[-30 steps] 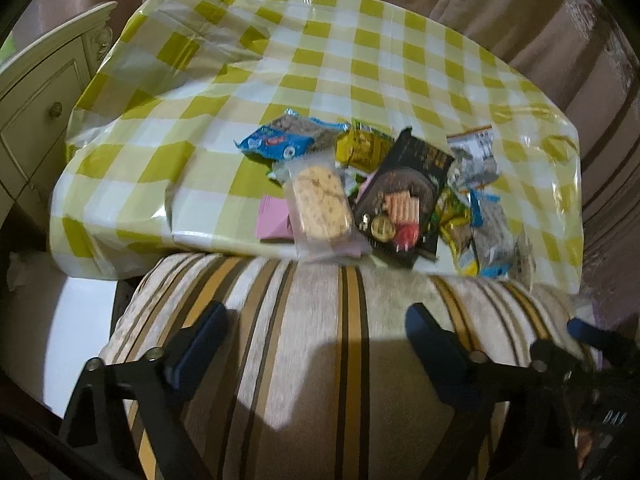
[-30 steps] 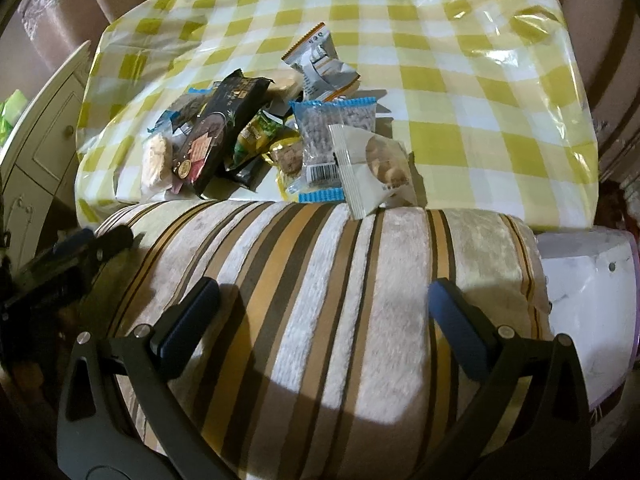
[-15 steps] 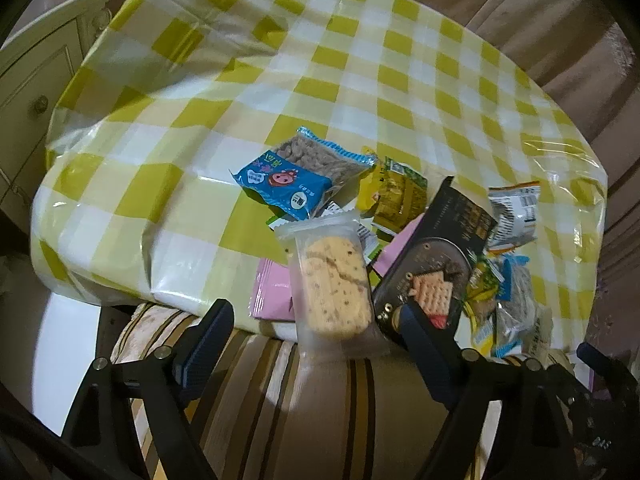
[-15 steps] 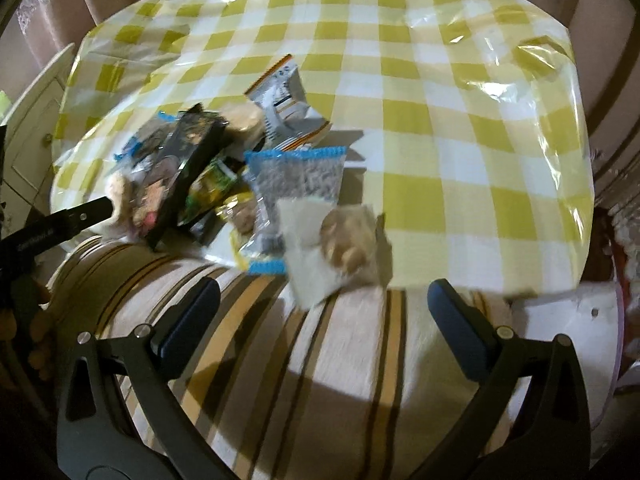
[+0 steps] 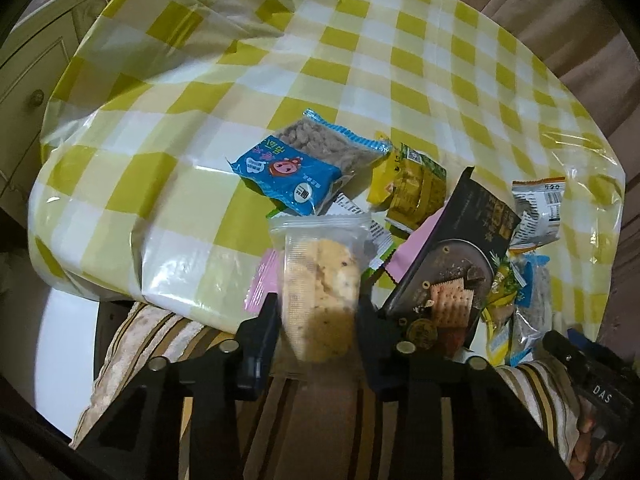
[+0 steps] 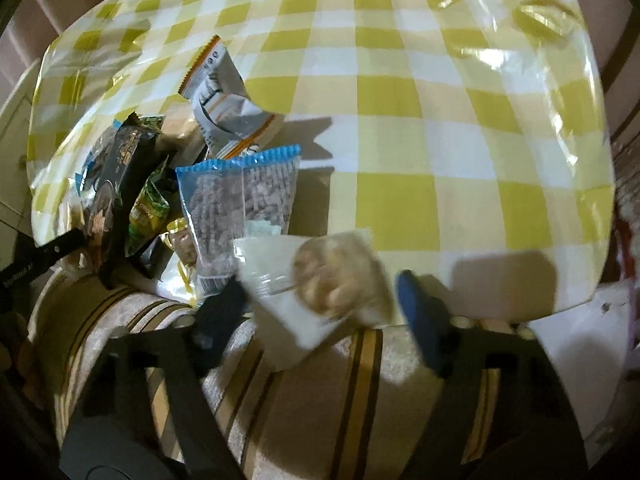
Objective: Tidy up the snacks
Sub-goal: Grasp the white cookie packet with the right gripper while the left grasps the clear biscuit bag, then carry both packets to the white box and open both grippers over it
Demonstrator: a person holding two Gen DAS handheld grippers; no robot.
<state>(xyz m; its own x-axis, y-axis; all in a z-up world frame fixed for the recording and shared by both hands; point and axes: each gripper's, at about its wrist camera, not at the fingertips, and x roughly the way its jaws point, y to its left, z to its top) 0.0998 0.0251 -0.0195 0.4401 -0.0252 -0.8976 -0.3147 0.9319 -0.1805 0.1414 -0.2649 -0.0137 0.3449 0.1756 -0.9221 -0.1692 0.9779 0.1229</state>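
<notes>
A pile of snack packets lies at the near edge of the yellow-checked table [image 5: 200, 80]. My left gripper [image 5: 316, 320] is closing, and its pads press both sides of a clear packet holding a pale cookie [image 5: 320, 276]. Beside it lie a blue packet [image 5: 292, 172], a yellow packet [image 5: 412, 188] and a black cracker pack [image 5: 452, 264]. My right gripper [image 6: 320, 304] is also closing. A white packet of round biscuits [image 6: 320, 276] sits between its fingers, which do not clearly press on it. The picture there is blurred.
A striped cushion [image 6: 360, 380] lies under both grippers against the table edge. A blue-edged clear packet [image 6: 240, 196] and a silver-orange packet [image 6: 224, 96] lie left of the right gripper. A white cabinet [image 5: 36, 60] stands at the left. The far tablecloth [image 6: 440, 80] holds nothing.
Both grippers moved forward from over the cushion to the pile. The left jaws narrowed onto the cookie packet. The right jaws narrowed around the white biscuit packet.
</notes>
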